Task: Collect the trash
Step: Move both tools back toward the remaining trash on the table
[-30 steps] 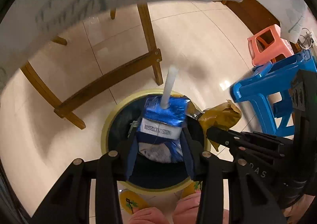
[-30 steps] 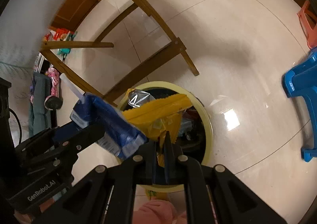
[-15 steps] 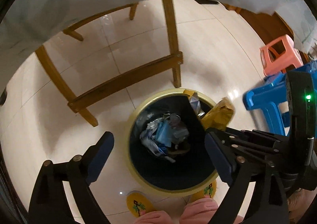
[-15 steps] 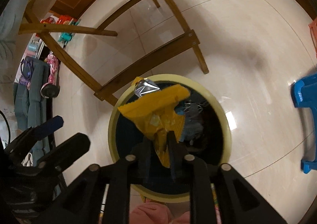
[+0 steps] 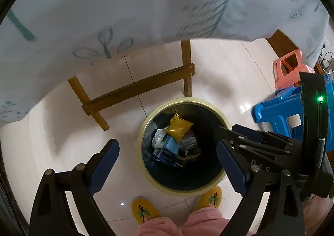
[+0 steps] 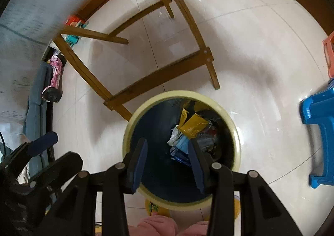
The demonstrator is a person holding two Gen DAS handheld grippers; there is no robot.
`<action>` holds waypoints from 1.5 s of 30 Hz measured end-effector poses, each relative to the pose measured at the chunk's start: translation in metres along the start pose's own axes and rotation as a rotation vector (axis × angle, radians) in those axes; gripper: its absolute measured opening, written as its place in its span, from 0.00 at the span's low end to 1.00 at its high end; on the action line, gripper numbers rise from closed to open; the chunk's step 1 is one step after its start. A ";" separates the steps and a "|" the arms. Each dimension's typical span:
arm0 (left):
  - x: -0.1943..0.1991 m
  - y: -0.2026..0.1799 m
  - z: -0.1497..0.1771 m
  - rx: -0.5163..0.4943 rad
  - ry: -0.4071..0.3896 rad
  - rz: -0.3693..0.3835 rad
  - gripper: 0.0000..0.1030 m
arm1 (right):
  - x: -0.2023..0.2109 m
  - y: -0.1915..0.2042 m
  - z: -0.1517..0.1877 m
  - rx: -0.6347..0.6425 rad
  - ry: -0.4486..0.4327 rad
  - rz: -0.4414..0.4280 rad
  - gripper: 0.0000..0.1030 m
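The yellow wrapper (image 6: 193, 126), gripped half a second earlier, has been dropped into the trash bin (image 6: 234, 129) at lower centre, onto the blue carton (image 5: 171, 145). The right gripper (image 6: 168, 161) and left gripper (image 5: 168, 161) are held empty, jaws apart.

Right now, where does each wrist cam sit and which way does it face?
Left wrist: on the open left claw, facing down at the trash bin; shows yellow slippers, the right claw beside it.
Right wrist: on the open right claw, facing down into the bin; left claw at frame left.
Shared: bin, yellow wrapper, blue stool.
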State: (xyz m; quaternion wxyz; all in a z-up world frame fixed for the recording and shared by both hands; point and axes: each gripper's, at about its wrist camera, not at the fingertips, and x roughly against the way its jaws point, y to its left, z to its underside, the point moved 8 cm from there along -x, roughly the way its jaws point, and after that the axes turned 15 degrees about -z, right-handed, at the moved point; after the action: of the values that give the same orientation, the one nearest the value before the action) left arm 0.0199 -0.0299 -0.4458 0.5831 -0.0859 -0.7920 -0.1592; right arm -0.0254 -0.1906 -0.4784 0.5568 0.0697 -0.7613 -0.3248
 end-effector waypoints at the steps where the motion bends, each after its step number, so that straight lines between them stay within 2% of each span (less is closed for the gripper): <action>1: 0.005 0.002 0.001 0.000 0.003 -0.002 0.91 | 0.005 0.003 -0.001 0.001 -0.006 0.003 0.40; 10: 0.099 0.007 -0.013 0.026 -0.028 -0.001 0.91 | 0.088 0.046 -0.009 0.019 -0.058 0.028 0.40; 18: 0.202 0.016 -0.045 0.062 -0.081 0.000 0.91 | 0.180 0.098 -0.028 0.038 -0.136 0.015 0.40; 27: 0.296 0.029 -0.079 0.105 -0.141 -0.016 0.91 | 0.269 0.160 -0.057 0.123 -0.188 0.000 0.40; 35: 0.358 0.041 -0.108 0.153 -0.194 -0.046 0.91 | 0.319 0.198 -0.083 0.214 -0.211 -0.017 0.40; 45: 0.392 0.063 -0.143 0.226 -0.244 -0.092 0.91 | 0.349 0.230 -0.121 0.302 -0.245 -0.058 0.40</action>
State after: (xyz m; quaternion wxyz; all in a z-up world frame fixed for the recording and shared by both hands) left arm 0.0493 -0.0406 -0.0251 0.4806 -0.0022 -0.8729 -0.0843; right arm 0.0122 -0.2252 -0.0470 0.4337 0.1343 -0.8611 -0.2286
